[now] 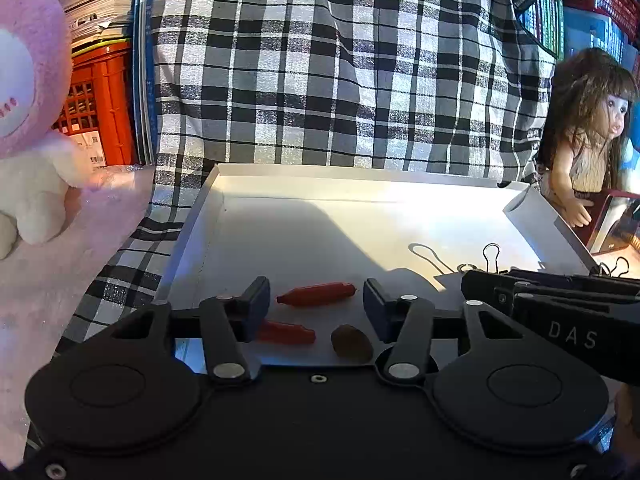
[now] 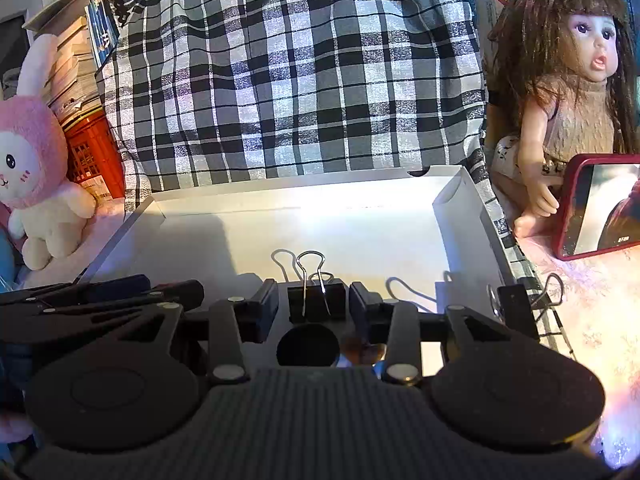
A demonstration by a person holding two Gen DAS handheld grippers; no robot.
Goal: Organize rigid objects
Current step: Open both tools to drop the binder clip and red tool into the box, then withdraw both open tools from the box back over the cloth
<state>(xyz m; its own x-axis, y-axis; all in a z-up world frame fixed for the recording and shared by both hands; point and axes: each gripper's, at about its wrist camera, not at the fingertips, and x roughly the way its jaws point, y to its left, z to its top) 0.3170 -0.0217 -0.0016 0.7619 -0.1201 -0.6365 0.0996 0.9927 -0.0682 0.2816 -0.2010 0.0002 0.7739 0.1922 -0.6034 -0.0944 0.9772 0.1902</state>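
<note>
A white shallow tray [image 1: 304, 224] lies before both grippers. In the left wrist view my left gripper [image 1: 316, 304] is open, its fingers on either side of a red capsule-shaped piece [image 1: 316, 294]. A second red piece [image 1: 286, 332] and a brown oval piece [image 1: 352, 343] lie nearer the camera. In the right wrist view my right gripper [image 2: 314, 304] is open around a black binder clip [image 2: 316, 300] standing in the tray [image 2: 360, 232], not touching it. The right gripper also shows in the left wrist view [image 1: 560, 300].
A second binder clip [image 2: 520, 308] sits at the tray's right edge. A doll [image 2: 568, 92] and a red phone [image 2: 596, 208] stand on the right, a pink plush rabbit [image 1: 28, 112] on the left. Checked cloth [image 1: 340, 64] hangs behind the tray.
</note>
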